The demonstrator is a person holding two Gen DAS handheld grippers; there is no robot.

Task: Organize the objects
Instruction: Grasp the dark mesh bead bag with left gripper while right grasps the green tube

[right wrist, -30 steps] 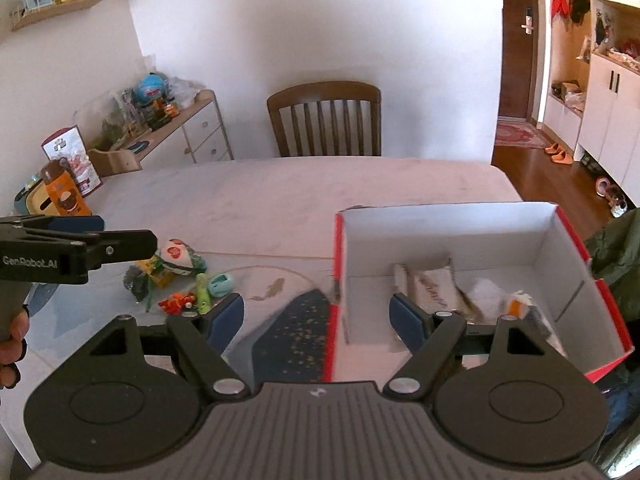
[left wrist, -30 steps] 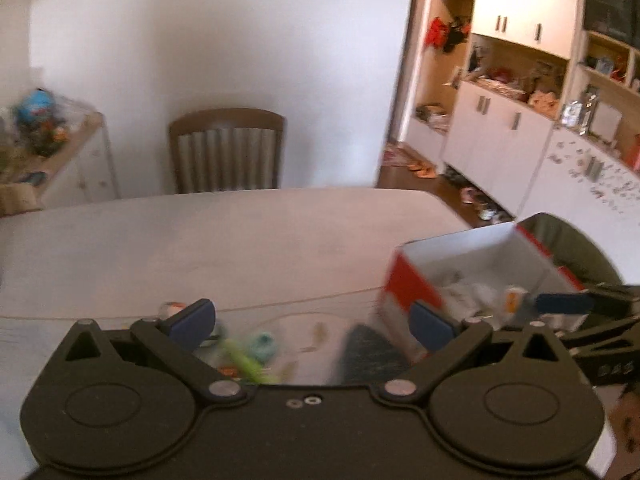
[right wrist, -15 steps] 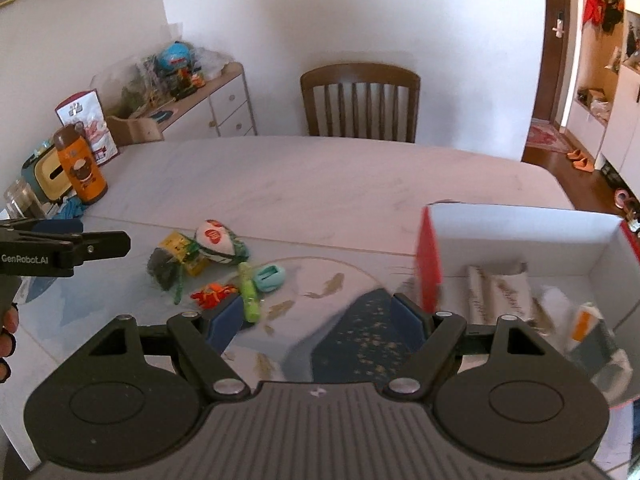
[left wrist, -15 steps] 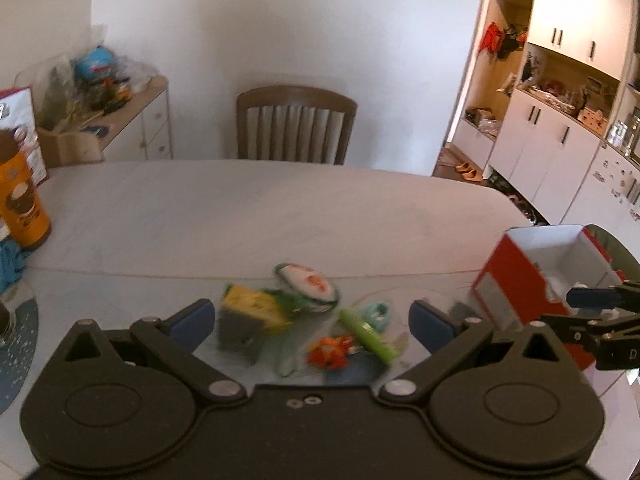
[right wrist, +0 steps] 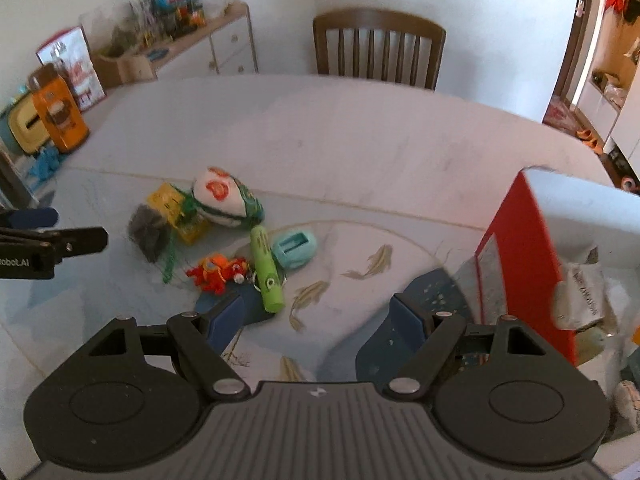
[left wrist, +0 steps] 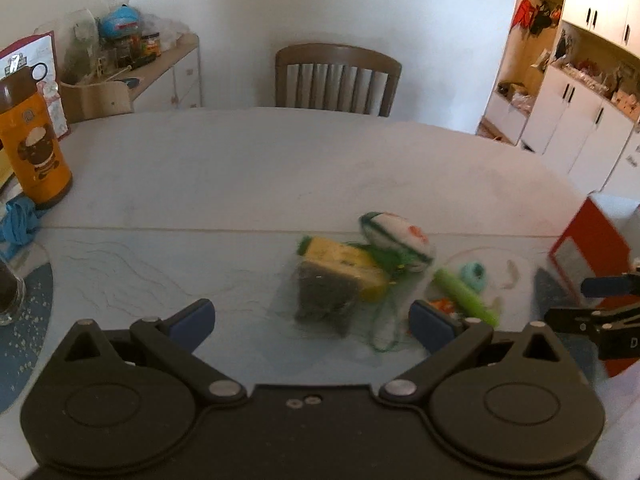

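yellow-and-grey scrubbing sponge (left wrist: pixel 334 280) lies in a small heap on the pale table (left wrist: pixel 260 160), touching a white pouch with green trim (right wrist: pixel 222 198); a green tube (right wrist: pixel 267 270), a teal plastic holder (right wrist: pixel 294 249) and a red-orange toy (right wrist: pixel 216 271) lie just beside them. left gripper (left wrist: pixel 312 318) hovers above the sponge, jaws wide apart, empty. right gripper (right wrist: pixel 316 322) hangs spread and empty, near a red-and-white cardboard box (right wrist: pixel 528 248) holding wrappers

White wall (left wrist: pixel 280 0), wooden chair (left wrist: pixel 338 76), white cabinets (left wrist: pixel 580 116) right.
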